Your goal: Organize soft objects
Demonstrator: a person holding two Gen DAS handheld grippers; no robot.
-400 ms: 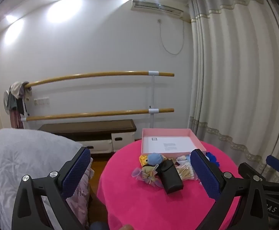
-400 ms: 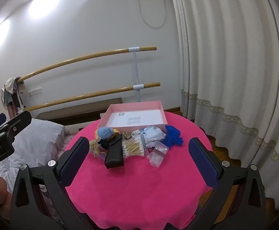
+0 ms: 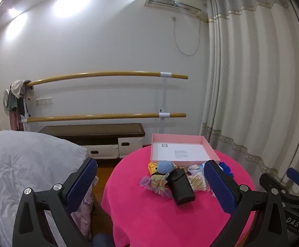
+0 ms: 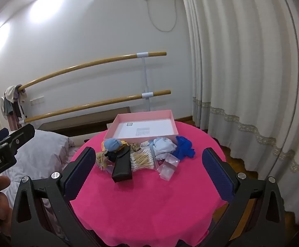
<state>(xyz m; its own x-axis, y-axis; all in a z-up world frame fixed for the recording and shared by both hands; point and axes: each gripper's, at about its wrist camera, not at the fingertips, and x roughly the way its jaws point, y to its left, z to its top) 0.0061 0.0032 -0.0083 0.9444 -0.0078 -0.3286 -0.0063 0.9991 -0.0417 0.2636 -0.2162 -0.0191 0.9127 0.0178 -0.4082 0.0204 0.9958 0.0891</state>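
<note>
Left wrist view. Left gripper [image 3: 149,187]: jaws spread wide, nothing between the pads, hovering at the near left of the table [image 3: 149,216], short of the pile. Judged a ready stance, wide enough to take a bulky soft item. Box [image 3: 209,146]: pink, shallow, open, at the far edge of the table; only a white sheet lies on its floor, so it is the likely destination. Blue ball [image 3: 165,166]: soft, at the far left of the pile, just near of the box wall. Organza pouch [image 3: 153,184]: at the near left of the pile, beside the case. Case [image 3: 180,186]: black, hard, lying flat across the pile's middle. Swabs [image 3: 196,182]: a clear bag just right of the case. The right jaw's pad hides the rest of the pile.

Right wrist view. Right gripper [image 4: 149,169]: jaws fully parted, empty, tilted down toward the pile from the near side. Pale cloth [image 4: 162,146]: bunched, right of the swabs [image 4: 142,158], touching the box [image 4: 175,131]. Blue cloth [image 4: 184,148]: crumpled at the pile's right end, clear of the hard items, so judged the easiest first pick for this side. Clear bag [image 4: 168,168]: nearest item, flat. Case [image 4: 121,167]: left of the swabs. Left gripper [image 4: 7,144]: only its side shows at the left edge.

Soft items lie heaped together with hard ones; none is in the box yet.
</note>
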